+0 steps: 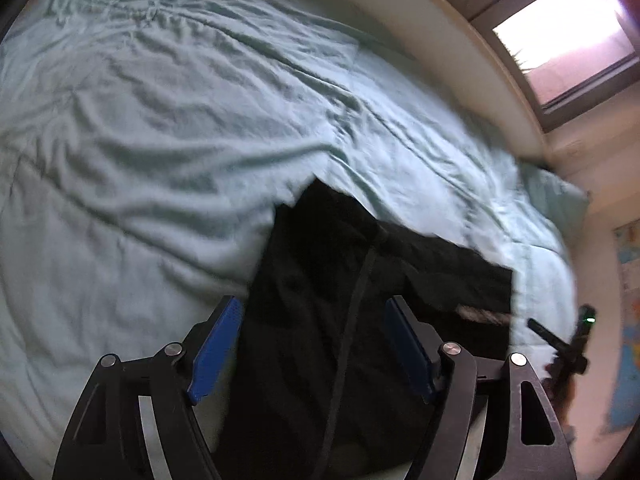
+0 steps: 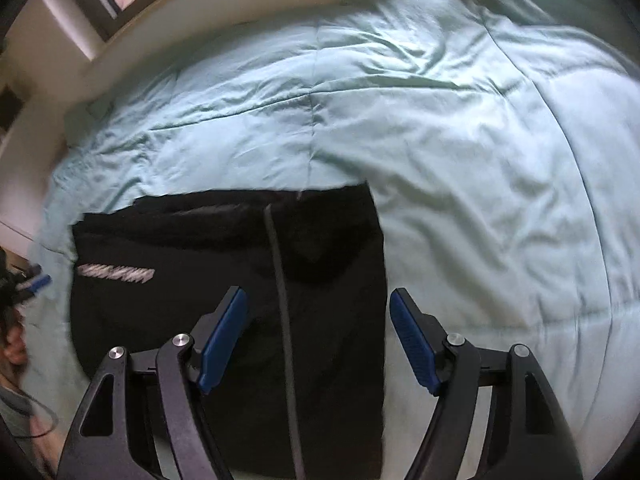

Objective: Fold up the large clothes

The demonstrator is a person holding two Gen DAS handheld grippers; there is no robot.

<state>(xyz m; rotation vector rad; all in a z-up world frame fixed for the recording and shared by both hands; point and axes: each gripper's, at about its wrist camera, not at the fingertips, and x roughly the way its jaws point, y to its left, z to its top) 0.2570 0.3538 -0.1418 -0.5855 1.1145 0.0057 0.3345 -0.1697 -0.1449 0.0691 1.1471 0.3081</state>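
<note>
Black garment (image 2: 224, 280) lies folded flat on the pale green bedspread (image 2: 460, 140), below both grippers. Left gripper (image 1: 314, 344) has its blue pads (image 1: 216, 348) spread wide with nothing pinched, the dark cloth showing between them underneath. Right gripper (image 2: 318, 336) is likewise spread and empty above the garment's right half. A grey stripe (image 2: 280, 300) runs down the cloth. Behind the bed is a window (image 1: 560, 32).

Likely home bedroom: bed (image 2: 460, 128), window (image 1: 560, 36).
</note>
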